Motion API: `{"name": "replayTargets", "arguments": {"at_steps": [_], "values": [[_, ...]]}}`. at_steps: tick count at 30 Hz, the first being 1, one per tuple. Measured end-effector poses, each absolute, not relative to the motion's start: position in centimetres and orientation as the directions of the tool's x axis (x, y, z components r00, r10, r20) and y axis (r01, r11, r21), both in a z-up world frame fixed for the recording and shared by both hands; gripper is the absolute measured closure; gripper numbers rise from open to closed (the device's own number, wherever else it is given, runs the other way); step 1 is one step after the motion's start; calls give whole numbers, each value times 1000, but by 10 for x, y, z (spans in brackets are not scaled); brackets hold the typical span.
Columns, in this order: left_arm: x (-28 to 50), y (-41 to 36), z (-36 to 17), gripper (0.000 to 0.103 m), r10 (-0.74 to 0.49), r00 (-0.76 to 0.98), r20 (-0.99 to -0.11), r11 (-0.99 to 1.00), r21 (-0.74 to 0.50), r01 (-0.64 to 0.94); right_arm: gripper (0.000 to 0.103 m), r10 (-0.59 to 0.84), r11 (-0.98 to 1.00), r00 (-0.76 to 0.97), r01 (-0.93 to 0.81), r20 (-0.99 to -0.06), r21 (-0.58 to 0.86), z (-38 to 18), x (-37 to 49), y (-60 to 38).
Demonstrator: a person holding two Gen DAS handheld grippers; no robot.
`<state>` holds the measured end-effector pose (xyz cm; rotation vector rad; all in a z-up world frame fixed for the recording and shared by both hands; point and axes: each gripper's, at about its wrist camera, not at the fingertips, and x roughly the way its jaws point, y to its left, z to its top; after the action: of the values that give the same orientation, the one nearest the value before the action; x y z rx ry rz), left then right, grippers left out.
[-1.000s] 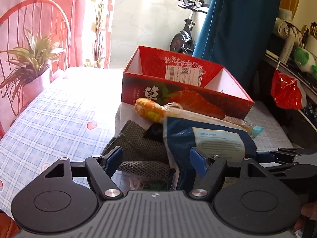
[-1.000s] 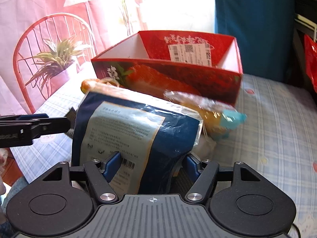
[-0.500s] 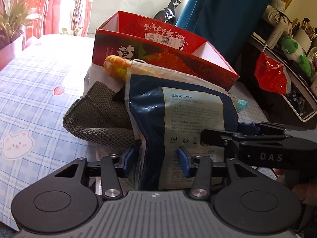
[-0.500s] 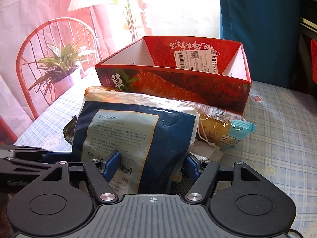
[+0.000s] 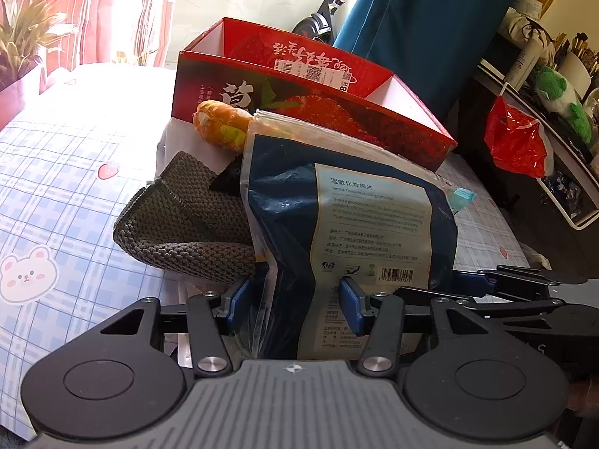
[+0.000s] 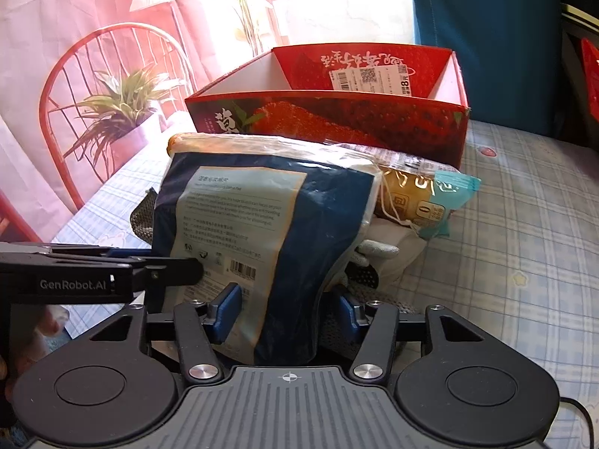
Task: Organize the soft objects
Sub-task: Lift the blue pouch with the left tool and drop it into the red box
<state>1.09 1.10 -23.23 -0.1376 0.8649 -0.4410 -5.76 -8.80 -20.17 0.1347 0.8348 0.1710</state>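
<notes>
The blue cotton-pad pouch [image 5: 348, 224] stands upright, long axis vertical, before the red box [image 5: 310, 112], its lower edge pinched in both the left gripper [image 5: 292, 303] and right gripper [image 6: 286, 308], jaws lately narrowing, box beyond both.

Strong daylight from behind, heavy fisheye bend

Daylight pours in from the window [image 6: 337, 0] at the back and washes the far tablecloth [image 5: 112, 78] nearly white in the left wrist view, while the near face of the red box [image 6: 337, 127] sits in shade. Both pictures are sharp, with no motion blur. Straight lines bow toward the edges and the corners go dark.
</notes>
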Motion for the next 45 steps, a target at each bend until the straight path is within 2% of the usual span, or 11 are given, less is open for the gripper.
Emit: {"name": "replayTargets", "arguments": {"at_steps": [8,16,23,28,33,39,45], "values": [[10,10,-209,50,-465,604,-647,884,-294,365,61,219,975,702,-134,-678,177,-180,-55,-84],[21,12,-150,51,-481,697,-531,876,-269,400,61,222,975,784,-186,-580,122,-126,-40,-80],[56,-1,-111,51,-503,718,-482,864,-258,432,61,212,977,830,-183,-516,108,-79,-9,-88],[88,-9,-95,51,-525,699,-486,851,-278,446,61,188,982,856,-177,-482,70,-61,16,-98],[109,-22,-83,50,-520,713,-470,852,-223,474,61,179,984,871,-170,-458,63,-54,39,-110],[136,-33,-89,50,-519,709,-477,851,-210,481,61,174,984,873,-166,-456,57,-56,69,-122],[170,-39,-107,50,-510,683,-523,856,-228,464,60,170,985,867,-159,-469,62,-63,107,-134]]}}
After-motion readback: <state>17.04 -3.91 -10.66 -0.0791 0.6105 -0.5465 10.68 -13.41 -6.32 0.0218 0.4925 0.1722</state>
